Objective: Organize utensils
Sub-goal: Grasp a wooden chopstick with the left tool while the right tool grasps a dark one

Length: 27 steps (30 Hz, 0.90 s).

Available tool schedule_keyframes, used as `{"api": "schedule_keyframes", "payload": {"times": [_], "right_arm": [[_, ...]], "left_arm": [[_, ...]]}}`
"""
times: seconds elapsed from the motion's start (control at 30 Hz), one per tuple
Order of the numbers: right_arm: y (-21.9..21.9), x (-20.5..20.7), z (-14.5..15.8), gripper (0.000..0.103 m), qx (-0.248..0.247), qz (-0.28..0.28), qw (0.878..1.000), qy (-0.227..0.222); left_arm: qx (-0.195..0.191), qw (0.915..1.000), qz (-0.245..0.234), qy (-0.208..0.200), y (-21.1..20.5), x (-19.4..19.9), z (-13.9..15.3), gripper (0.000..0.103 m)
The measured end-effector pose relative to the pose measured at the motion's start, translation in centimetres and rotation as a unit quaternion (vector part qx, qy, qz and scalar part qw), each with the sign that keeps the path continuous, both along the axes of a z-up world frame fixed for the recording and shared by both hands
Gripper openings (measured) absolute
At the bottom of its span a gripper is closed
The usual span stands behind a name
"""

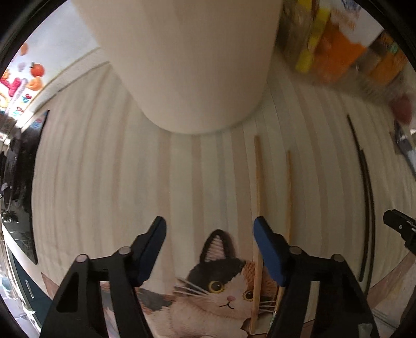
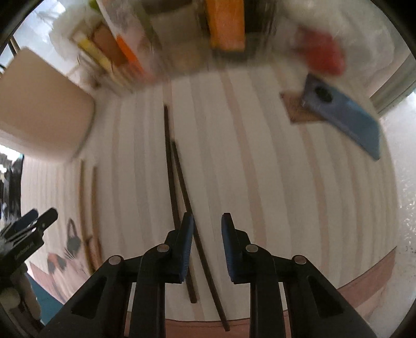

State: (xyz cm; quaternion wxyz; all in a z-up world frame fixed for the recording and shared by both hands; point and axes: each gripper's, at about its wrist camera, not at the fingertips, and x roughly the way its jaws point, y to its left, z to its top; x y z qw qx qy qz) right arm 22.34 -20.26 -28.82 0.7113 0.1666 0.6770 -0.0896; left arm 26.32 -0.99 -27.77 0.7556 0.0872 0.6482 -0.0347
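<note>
My left gripper (image 1: 210, 223) points down at a pale striped mat (image 1: 104, 182) with a cat picture (image 1: 221, 283); it is open, with only the mat between its fingers. Two light wooden chopsticks (image 1: 257, 182) lie side by side; the nearer one runs under the right fingertip (image 1: 262, 228). A cream utensil holder (image 1: 182, 65) stands just beyond. My right gripper (image 2: 207, 218) hangs open over two dark chopsticks (image 2: 170, 169). One dark stick (image 2: 201, 249) lies in the gap close to the left pad, untouched; the other passes under the left finger. The holder (image 2: 39, 109) is at the far left.
Blurred snack packets (image 2: 226, 23) line the mat's far edge. A blue flat tool (image 2: 343, 111) rests on a brown coaster at the right, a red object (image 2: 322, 54) behind it. The mat's front edge (image 2: 364, 280) is near. The left gripper's body (image 2: 28, 228) shows at the left.
</note>
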Motion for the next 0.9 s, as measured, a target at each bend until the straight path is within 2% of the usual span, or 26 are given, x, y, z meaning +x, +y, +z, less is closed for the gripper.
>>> {"api": "schedule_keyframes", "payload": {"times": [0.13, 0.17, 0.23, 0.3, 0.37, 0.57, 0.63, 0.7, 0.77, 0.9], "right_arm": [[0.9, -0.1, -1.5, 0.024, 0.007, 0.021, 1.000, 0.022], [1.1, -0.2, -1.7, 0.024, 0.008, 0.024, 0.999, 0.026], [1.4, -0.5, -2.1, 0.023, -0.001, 0.033, 0.999, 0.029], [1.4, -0.7, -2.3, 0.012, -0.017, 0.034, 0.999, 0.033], [0.8, -0.9, -2.4, 0.005, -0.024, 0.020, 0.999, 0.035], [-1.5, -0.8, -2.8, 0.006, -0.028, -0.002, 0.998, 0.052], [-1.9, -0.6, -1.9, 0.010, -0.024, -0.011, 0.999, 0.038], [-2.8, 0.6, -0.6, 0.025, -0.007, -0.018, 1.000, 0.012], [-2.7, 1.3, 0.1, 0.033, 0.012, -0.019, 1.000, -0.011], [-1.9, 4.2, -1.0, 0.034, 0.018, -0.001, 1.000, -0.011]], "left_arm": [[0.000, 0.9998, -0.005, 0.017, -0.5, 0.2, -1.4, 0.049], [-0.001, 0.9998, -0.007, 0.021, -0.6, 0.2, -1.8, 0.039], [-0.009, 0.9998, -0.004, 0.015, -0.6, 0.3, -1.7, 0.031], [-0.022, 0.9996, -0.004, 0.016, -0.6, 0.3, -1.8, 0.005], [-0.018, 0.9997, -0.005, 0.014, -0.5, 0.0, -1.9, 0.005], [-0.008, 0.9999, 0.006, 0.012, 1.0, -1.0, -2.0, 0.004], [-0.006, 0.9998, 0.016, 0.014, 1.9, -1.2, -2.0, 0.004], [-0.007, 0.9995, 0.026, 0.017, 2.7, -1.4, -2.0, 0.004], [-0.007, 0.9993, 0.031, 0.018, 3.2, -1.6, -2.1, 0.004], [-0.013, 0.9991, 0.036, 0.021, 3.7, -1.8, -2.1, 0.004]]}}
